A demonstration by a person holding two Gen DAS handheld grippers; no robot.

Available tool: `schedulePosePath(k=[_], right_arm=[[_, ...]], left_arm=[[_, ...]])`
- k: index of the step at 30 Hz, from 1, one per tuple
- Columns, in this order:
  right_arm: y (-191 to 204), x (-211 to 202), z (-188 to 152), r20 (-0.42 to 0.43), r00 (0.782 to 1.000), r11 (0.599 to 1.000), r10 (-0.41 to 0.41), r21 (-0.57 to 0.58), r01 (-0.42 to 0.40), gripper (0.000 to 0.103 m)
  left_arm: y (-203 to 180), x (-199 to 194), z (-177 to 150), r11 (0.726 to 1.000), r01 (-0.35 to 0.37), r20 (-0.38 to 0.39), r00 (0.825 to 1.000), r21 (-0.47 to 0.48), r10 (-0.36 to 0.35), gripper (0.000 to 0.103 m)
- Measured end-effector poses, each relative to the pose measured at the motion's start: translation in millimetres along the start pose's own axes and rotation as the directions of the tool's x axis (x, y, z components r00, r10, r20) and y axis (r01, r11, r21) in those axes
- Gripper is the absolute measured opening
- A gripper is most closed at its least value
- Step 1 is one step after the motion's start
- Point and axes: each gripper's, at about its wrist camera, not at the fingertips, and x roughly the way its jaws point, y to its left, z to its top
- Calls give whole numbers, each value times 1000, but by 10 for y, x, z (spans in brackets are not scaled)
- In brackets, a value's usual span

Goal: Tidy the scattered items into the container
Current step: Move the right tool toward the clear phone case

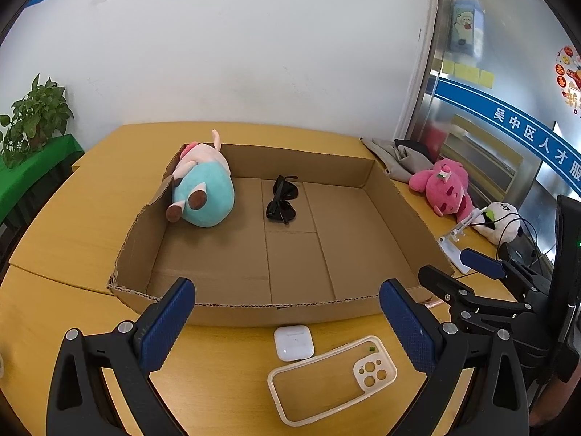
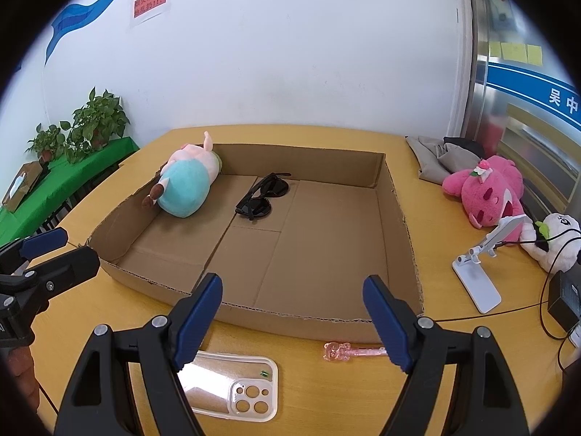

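A shallow cardboard box [image 1: 232,314] [image 2: 312,321] lies on the yellow table and holds a teal and pink plush [image 1: 207,196] [image 2: 187,185] and black sunglasses [image 1: 282,200] [image 2: 263,196]. In front of the box lie a white earbud case [image 1: 293,342], a clear phone case [image 1: 332,378] [image 2: 232,388] and a pink hair clip [image 2: 350,351]. My left gripper [image 1: 287,323] is open and empty just above the earbud case and phone case. My right gripper [image 2: 292,319] is open and empty over the box's near wall; it also shows in the left wrist view [image 1: 461,272].
A pink plush [image 1: 445,185] [image 2: 486,189], a white plush [image 1: 499,219] [image 2: 555,239], a white phone stand [image 2: 479,279], grey cloth [image 2: 435,158] and cables lie right of the box. Potted plants [image 2: 90,123] stand on a green table at the left.
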Motion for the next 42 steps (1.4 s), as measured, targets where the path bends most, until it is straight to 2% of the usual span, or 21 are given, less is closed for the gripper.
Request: schedulePosePath(k=[6, 9, 13, 18, 22, 26, 27, 30, 32, 33, 35, 37, 42], right_arm=[[-18, 41, -60, -16, 1000, 1000, 6, 6, -6, 80], [-96, 71, -147, -35, 999, 1000, 24, 9, -24, 80], [-257, 197, -439, -122, 991, 998, 61, 24, -59, 80], [-259, 391, -847, -238, 966, 995, 103, 32, -99, 79], [-180, 498, -1011, -282, 951, 992, 123, 31, -119, 78], [-136, 561, -1026, -284, 949, 991, 135, 40, -129, 76], [-121, 584, -1013, -284, 949, 991, 135, 36, -130, 75], [-62, 660, -996, -300, 944, 991, 136, 19, -136, 54], [-12, 656, -1018, -298, 947, 991, 122, -13, -131, 42], [8, 649, -1025, -294, 948, 991, 118, -24, -131, 37], [21, 642, -1032, -295, 946, 989, 134, -18, -146, 13], [39, 628, -1041, -296, 946, 989, 131, -24, -145, 9], [14, 588, -1047, -291, 947, 989, 137, -7, -145, 6]], left_arm=[[46, 56, -61, 1000, 13, -27, 1000, -5, -13, 103], [93, 87, -168, 1000, 26, -63, 998, -9, -27, 103], [196, 195, -433, 1000, 19, -141, 990, -22, -22, 103], [296, 374, -764, 997, 19, -246, 969, -71, -36, 102], [278, 543, -970, 994, 41, -324, 943, -103, -72, 94], [234, 688, -1114, 994, 15, -375, 925, -112, -56, 78], [218, 674, -1111, 995, 7, -357, 933, -103, -43, 76], [193, 705, -1091, 995, 15, -363, 930, -101, -51, 64], [175, 711, -1092, 997, 4, -367, 930, -83, -34, 47], [169, 715, -1092, 997, 2, -367, 930, -74, -29, 43], [182, 729, -1097, 997, 2, -370, 929, -75, -29, 19], [205, 751, -1095, 996, 13, -375, 926, -88, -45, 13], [255, 745, -1101, 994, 15, -372, 927, -105, -54, 9]])
